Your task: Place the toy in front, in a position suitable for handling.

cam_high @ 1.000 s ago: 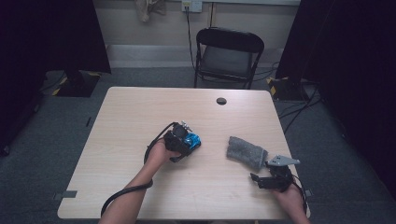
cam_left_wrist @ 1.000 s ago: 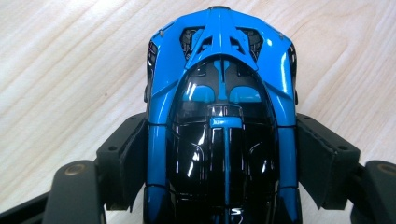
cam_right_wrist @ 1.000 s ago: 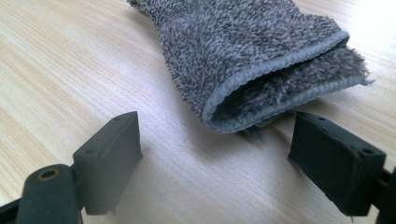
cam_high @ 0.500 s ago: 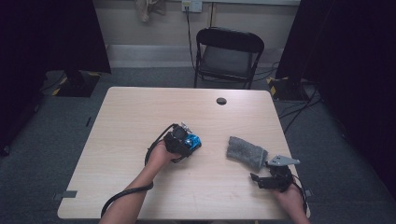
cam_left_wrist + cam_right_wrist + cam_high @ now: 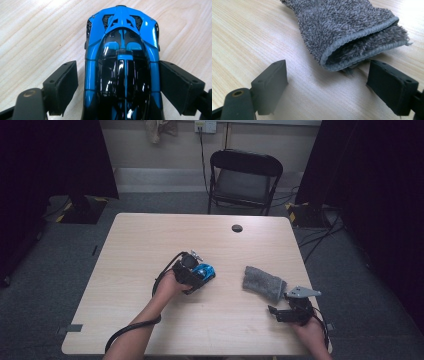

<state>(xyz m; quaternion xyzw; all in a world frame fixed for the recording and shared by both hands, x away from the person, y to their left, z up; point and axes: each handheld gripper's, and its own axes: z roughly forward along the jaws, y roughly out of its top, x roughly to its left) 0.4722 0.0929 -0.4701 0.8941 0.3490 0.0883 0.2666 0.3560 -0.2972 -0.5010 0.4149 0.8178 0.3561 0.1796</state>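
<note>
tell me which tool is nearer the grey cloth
Right. The right tool sits open just short of the grey cloth's folded edge, not touching it. The left tool is off to the cloth's left on the table, its jaws straddling the blue toy car.

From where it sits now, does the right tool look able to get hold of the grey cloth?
Probably yes. The right tool is open and points at the folded grey cloth, whose near edge lies just ahead of the jaws, with only bare table between. A short push forward should bring it in.

toy car (image 5: 202, 271) left of cloth (image 5: 263, 283)
</note>
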